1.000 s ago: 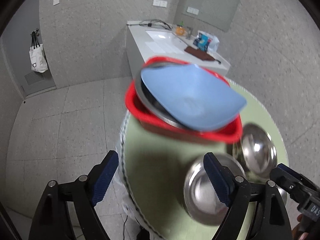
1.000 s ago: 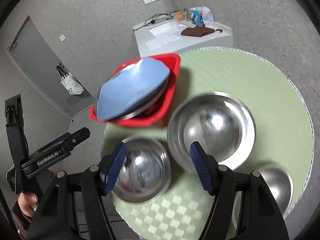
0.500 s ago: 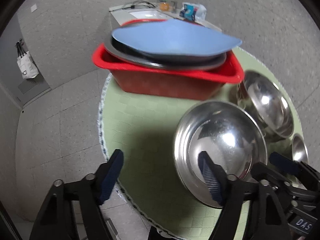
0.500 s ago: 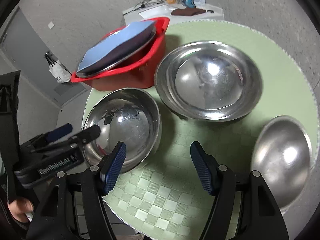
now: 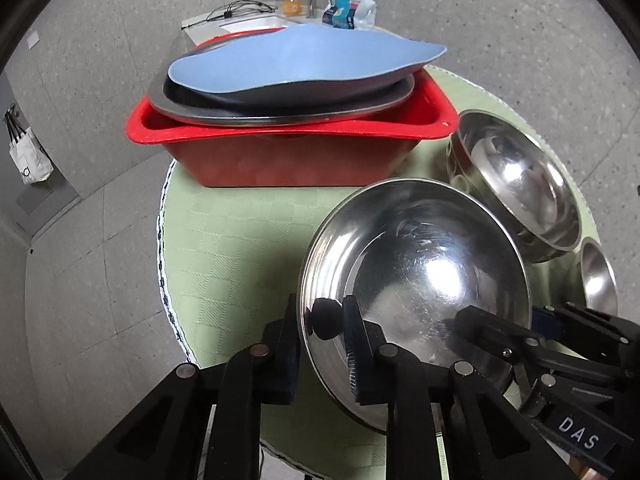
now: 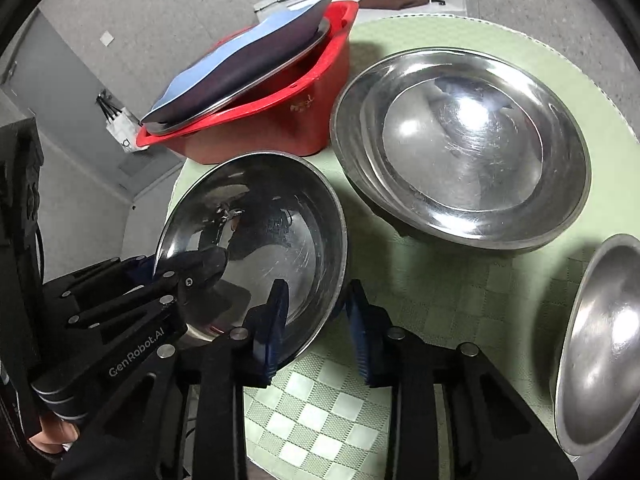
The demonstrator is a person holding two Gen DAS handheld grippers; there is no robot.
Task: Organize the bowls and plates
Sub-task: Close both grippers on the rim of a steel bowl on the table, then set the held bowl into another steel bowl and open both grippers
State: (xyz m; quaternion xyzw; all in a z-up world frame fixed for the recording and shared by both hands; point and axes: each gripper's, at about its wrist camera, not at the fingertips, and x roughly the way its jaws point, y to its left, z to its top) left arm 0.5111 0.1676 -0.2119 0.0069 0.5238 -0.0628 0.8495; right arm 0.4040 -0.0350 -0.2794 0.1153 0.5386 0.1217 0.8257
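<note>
Steel bowl (image 5: 416, 276) rim pinched by both downward-tilted tools; left hand-held gripper (image 5: 320, 356) and right hand-held gripper (image 6: 316, 320) have just clamped on it.

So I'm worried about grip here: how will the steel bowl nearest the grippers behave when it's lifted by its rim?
The steel bowl looks rigid, so it should not flex. Its polished wall is probably slippery. The left gripper and right gripper have just closed on separate spots along its near rim, which should limit tilting. The round underside suggests it may rock when set down.
</note>
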